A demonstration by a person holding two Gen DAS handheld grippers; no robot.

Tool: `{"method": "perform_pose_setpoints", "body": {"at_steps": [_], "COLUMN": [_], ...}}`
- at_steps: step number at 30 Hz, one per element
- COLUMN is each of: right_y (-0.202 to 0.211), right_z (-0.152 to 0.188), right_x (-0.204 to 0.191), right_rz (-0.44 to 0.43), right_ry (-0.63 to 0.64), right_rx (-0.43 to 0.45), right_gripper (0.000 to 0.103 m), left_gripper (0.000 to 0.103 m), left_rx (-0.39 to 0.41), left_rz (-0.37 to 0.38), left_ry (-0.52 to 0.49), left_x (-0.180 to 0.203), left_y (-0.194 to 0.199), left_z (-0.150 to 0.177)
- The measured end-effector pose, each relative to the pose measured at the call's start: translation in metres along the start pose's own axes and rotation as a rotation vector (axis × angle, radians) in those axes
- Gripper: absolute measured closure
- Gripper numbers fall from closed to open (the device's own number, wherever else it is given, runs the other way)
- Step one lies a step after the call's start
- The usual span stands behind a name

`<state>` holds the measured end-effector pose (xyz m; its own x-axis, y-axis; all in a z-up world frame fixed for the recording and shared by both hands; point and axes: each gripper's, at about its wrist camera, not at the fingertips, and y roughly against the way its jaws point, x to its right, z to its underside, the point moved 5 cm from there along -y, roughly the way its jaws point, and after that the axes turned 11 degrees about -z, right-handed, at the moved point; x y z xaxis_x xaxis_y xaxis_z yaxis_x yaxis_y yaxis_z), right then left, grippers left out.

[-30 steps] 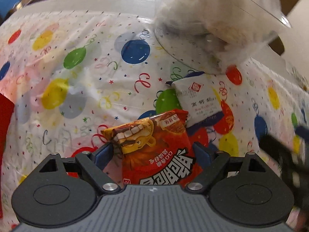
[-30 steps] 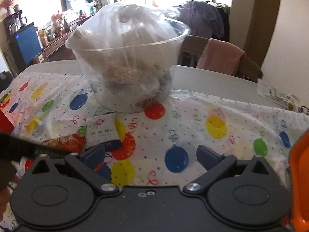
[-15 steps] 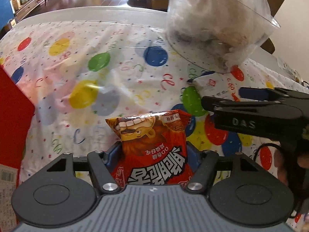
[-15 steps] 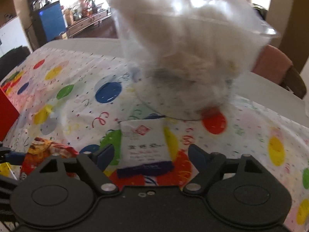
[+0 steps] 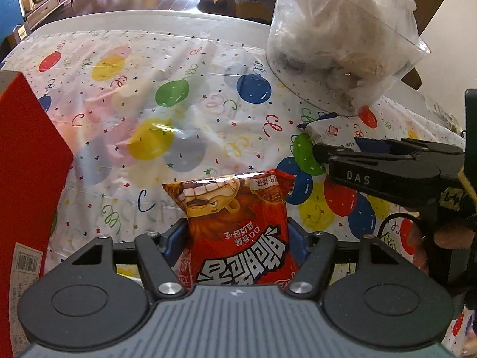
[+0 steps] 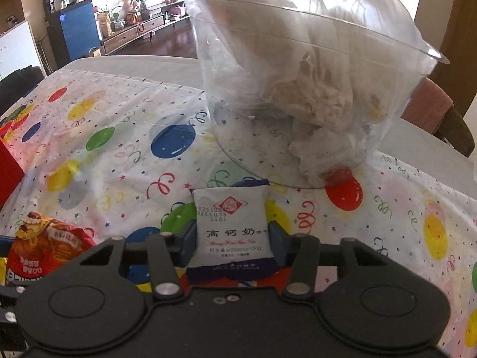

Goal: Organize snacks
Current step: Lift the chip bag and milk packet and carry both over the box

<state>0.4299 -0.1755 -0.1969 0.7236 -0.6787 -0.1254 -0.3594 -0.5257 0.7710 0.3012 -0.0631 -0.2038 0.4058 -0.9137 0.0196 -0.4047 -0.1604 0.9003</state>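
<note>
So far, red crinkly snack packet (image 5: 238, 232) is clamped in left gripper (image 5: 237, 238), near edge of balloon-print tablecloth (image 5: 179, 137). Right gripper (image 6: 232, 238) closing w/ white-and-blue milk-candy sachet (image 6: 231, 226) between pads. Clear plastic bowl (image 6: 313, 89) far right; neither packet stowed yet.

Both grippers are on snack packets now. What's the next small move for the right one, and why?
Probably finish closing, then lift. The right gripper's jaws are closing with the white packet between them, the packet apparently on the cloth before the clear bowl. The left gripper already grips the red packet.
</note>
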Motion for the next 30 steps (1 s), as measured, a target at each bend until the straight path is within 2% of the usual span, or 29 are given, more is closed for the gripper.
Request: {"method": "perform_pose_setpoints", "body": {"at_steps": [5, 11, 24, 30], "right_y": [0.007, 0.035, 0.132, 0.169], "right_z": [0.005, 0.014, 0.026, 0.026], "right_x": [-0.009, -0.025, -0.078, -0.117], "right_rz": [0.027, 0.028, 0.076, 0.089], "right_ry": [0.008, -0.027, -0.101, -0.127], "right_rx": [-0.001, 0.015, 0.126, 0.171], "right_gripper": [0.054, 0.054, 0.054, 0.054], "left_gripper": [0.035, 0.035, 0.035, 0.035], "left_rx": [0.018, 0.033, 0.079, 0.100], "left_rz": [0.006, 0.024, 0.116, 0.144], "left_ry": [-0.006, -0.021, -0.085, -0.127], "left_x": [-0.006, -0.012, -0.035, -0.058], "left_y": [0.010, 0.026, 0.088, 0.124], "left_z": [0.002, 0.005, 0.016, 0.017]}}
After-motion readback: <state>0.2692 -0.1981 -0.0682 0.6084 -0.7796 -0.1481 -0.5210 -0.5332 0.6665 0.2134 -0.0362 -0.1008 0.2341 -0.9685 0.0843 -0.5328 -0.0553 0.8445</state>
